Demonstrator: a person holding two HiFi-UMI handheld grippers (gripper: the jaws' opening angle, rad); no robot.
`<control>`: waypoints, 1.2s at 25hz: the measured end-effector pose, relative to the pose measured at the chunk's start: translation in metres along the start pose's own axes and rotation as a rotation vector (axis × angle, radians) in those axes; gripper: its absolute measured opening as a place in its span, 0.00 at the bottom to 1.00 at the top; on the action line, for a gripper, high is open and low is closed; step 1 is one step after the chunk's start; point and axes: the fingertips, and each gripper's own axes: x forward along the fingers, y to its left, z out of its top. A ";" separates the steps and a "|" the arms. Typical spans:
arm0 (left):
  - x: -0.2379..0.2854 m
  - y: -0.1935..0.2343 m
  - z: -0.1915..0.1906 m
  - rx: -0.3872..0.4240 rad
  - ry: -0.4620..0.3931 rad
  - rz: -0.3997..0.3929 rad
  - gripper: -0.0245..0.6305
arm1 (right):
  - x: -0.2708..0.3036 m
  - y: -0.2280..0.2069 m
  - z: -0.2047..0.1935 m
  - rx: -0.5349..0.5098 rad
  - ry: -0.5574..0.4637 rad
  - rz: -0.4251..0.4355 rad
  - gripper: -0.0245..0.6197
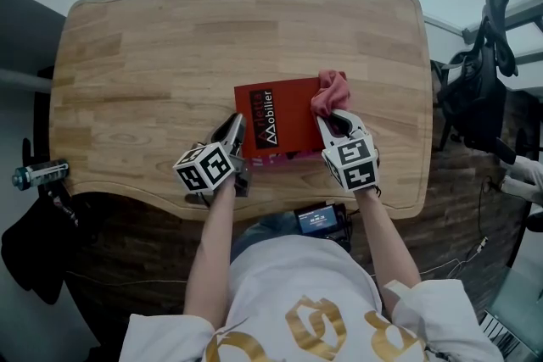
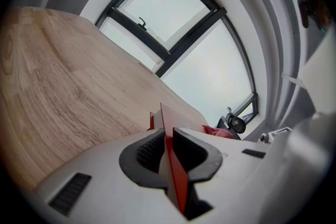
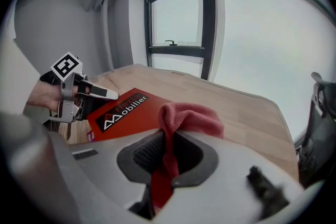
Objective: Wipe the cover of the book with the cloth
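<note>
My left gripper (image 1: 231, 133) is clamped on the near left edge of the thin red book with white lettering on its cover (image 1: 284, 119). The book lies near the front of the pale wooden table (image 1: 153, 47), and I judge this grip is there to pin it so it won't slide under the wiping. My right gripper (image 1: 336, 125) is closed on the crumpled pink-red cloth (image 1: 329, 89). The cloth's loose bunch spills past the jaws onto the cover's right edge, placed for a sweep leftward.
</note>
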 end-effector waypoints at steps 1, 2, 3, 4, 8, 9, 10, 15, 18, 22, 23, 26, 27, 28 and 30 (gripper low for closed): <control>0.000 0.000 0.000 0.000 -0.001 0.001 0.12 | -0.001 0.001 -0.001 0.001 0.000 -0.001 0.12; 0.000 0.000 0.000 0.001 -0.001 0.002 0.12 | -0.002 0.001 -0.001 0.001 -0.002 -0.003 0.12; 0.000 0.000 0.000 0.000 -0.001 0.002 0.12 | -0.003 0.002 -0.002 0.001 -0.004 -0.006 0.12; 0.001 0.000 0.000 -0.003 -0.003 0.002 0.12 | -0.004 0.002 -0.002 0.001 -0.007 -0.010 0.12; 0.001 -0.002 0.000 -0.016 -0.012 0.003 0.12 | -0.009 0.005 -0.008 0.019 -0.009 -0.019 0.12; 0.001 -0.001 0.000 -0.017 -0.013 0.003 0.12 | -0.010 0.008 -0.009 0.022 -0.008 -0.018 0.12; 0.001 -0.001 0.000 -0.016 -0.014 0.003 0.12 | -0.010 0.011 -0.010 0.022 -0.008 -0.017 0.12; 0.002 -0.002 -0.001 -0.008 -0.014 0.000 0.12 | -0.012 0.026 -0.008 0.001 -0.012 -0.005 0.12; 0.001 -0.001 -0.001 -0.003 -0.013 0.004 0.12 | -0.011 0.032 -0.004 -0.009 -0.020 0.002 0.12; 0.002 -0.002 -0.001 -0.005 -0.017 0.001 0.12 | -0.006 0.041 -0.005 -0.019 -0.004 0.033 0.12; 0.002 -0.002 -0.001 -0.007 -0.018 0.000 0.12 | -0.005 0.043 -0.005 -0.022 -0.002 0.040 0.12; 0.002 -0.002 -0.001 -0.012 -0.021 0.001 0.12 | -0.001 0.052 -0.002 -0.043 0.001 0.058 0.12; 0.002 -0.002 -0.002 -0.013 -0.022 0.001 0.12 | 0.000 0.056 -0.001 -0.052 0.002 0.067 0.12; 0.002 -0.002 -0.002 -0.014 -0.024 0.001 0.12 | 0.001 0.062 0.000 -0.062 0.002 0.078 0.12; 0.002 -0.001 -0.001 -0.015 -0.024 0.000 0.12 | 0.003 0.074 0.003 -0.079 0.001 0.101 0.12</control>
